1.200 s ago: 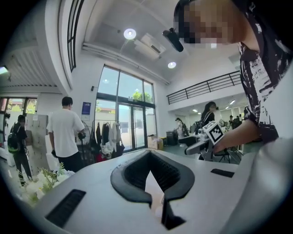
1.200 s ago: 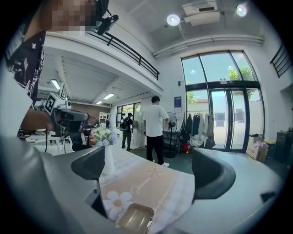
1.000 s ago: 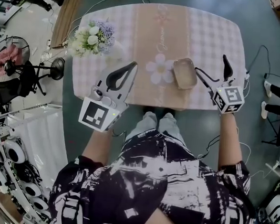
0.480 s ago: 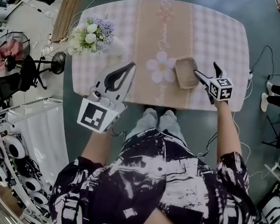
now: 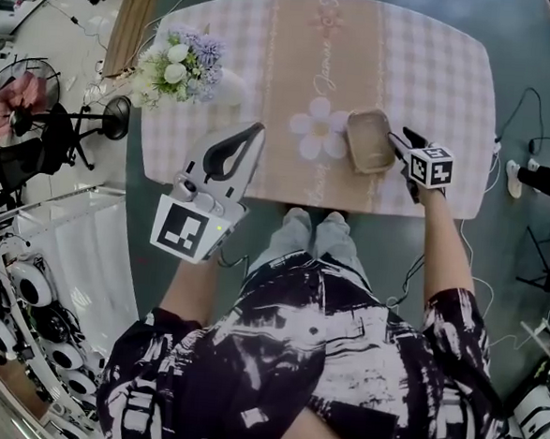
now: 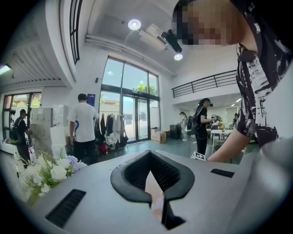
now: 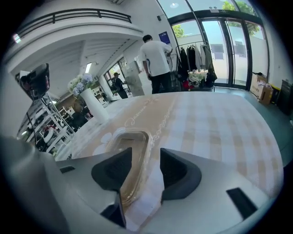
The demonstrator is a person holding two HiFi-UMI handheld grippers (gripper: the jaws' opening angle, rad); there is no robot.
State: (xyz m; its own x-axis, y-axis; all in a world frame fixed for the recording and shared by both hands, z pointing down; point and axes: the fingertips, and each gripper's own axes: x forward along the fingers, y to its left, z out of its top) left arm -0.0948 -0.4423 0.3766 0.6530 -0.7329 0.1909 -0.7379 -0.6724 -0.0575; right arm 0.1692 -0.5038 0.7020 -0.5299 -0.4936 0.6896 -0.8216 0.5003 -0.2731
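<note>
A shallow tan tray [image 5: 367, 141] lies on the pink checked tablecloth [image 5: 427, 65], next to a printed daisy. My right gripper [image 5: 400, 138] is low at the tray's right side. In the right gripper view the tray [image 7: 126, 141] has its near rim running between the jaws of the right gripper [image 7: 145, 153], which stand open and apart from it. My left gripper [image 5: 260, 126] hovers over the table's near left part, shut on nothing. In its own view the left gripper [image 6: 149, 153] points out into the room.
A white vase of flowers [image 5: 183, 62] stands at the table's far left corner, also seen as flowers [image 6: 46, 171] and vase [image 7: 89, 103]. A fan stand [image 5: 113, 118] and cables lie on the floor. A person in a white shirt [image 6: 83, 130] stands beyond.
My right gripper has dropped and moved left to the tray, its jaws narrowing over the rim. The left gripper has stayed shut, turning slightly toward the flowers.
</note>
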